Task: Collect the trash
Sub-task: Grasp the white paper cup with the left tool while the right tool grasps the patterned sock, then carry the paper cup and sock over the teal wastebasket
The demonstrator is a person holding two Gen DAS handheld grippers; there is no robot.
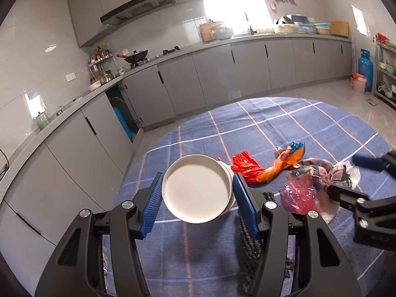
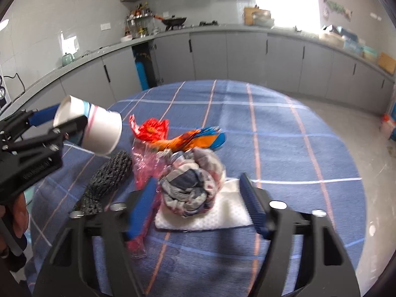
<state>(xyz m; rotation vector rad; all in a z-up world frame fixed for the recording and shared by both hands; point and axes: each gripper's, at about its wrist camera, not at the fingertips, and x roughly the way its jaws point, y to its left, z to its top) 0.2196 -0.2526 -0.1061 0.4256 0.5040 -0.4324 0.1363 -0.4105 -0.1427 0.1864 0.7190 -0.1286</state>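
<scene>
left gripper: clamped on the paper cup, lifted off the table
right gripper: jaws apart around the bundled rag

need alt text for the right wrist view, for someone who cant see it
The right tongs straddle a crumpled plaid cloth bundle lying on a white napkin on a blue checked tablecloth. At left, the left tongs hold a white paper cup above the table.
</scene>
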